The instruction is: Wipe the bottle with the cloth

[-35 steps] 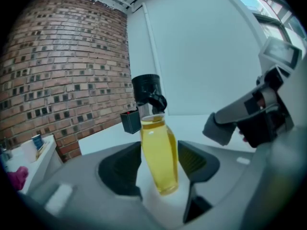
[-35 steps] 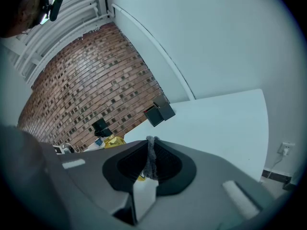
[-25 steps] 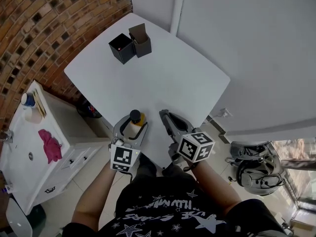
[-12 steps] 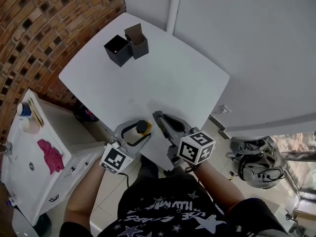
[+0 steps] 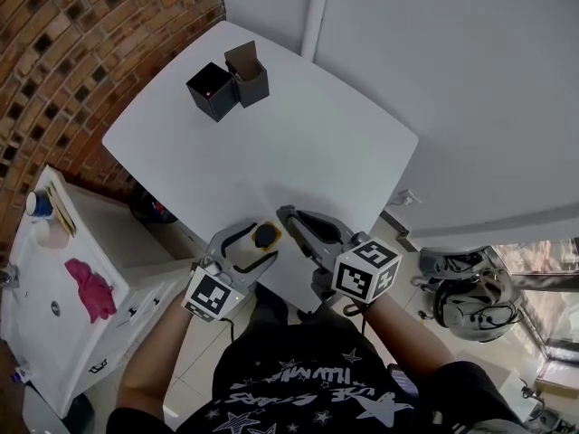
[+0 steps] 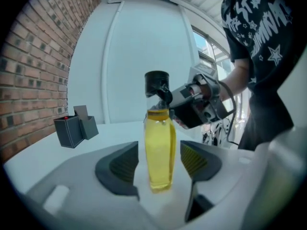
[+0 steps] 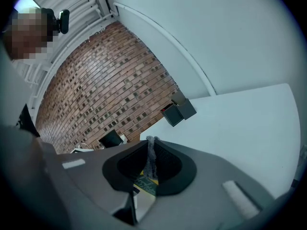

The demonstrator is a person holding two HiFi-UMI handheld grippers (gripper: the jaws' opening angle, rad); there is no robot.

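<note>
Since one second ago, the bottle (image 6: 159, 147) has come upright; from the head view mainly its black cap (image 5: 265, 235) now shows, and the left gripper (image 5: 251, 245) sits lower and further left.

1. Table (image 5: 271, 134): white, next to a brick wall (image 5: 54, 52).
2. Cabinet (image 5: 109, 242): white, left of the table, with a pink cloth (image 5: 90, 287) lying on top.
3. Left gripper: at the near table edge. Its jaws are opening. The bottle stands between them, with a gap on each side; neither pad touches it.
4. Right gripper (image 7: 150, 147): just beside the left gripper, to its right. Its jaws are closed together, pinching a thin grey strip (image 7: 151, 157) in the seam. Whether the strip is cloth cannot be determined.
5. Boxes (image 5: 226, 84): two, dark, open-topped, touching each other, at the far side of the table, well apart from both grippers.
6. Bottle: clear, filled with yellow liquid, standing on the table near its front edge.
</note>
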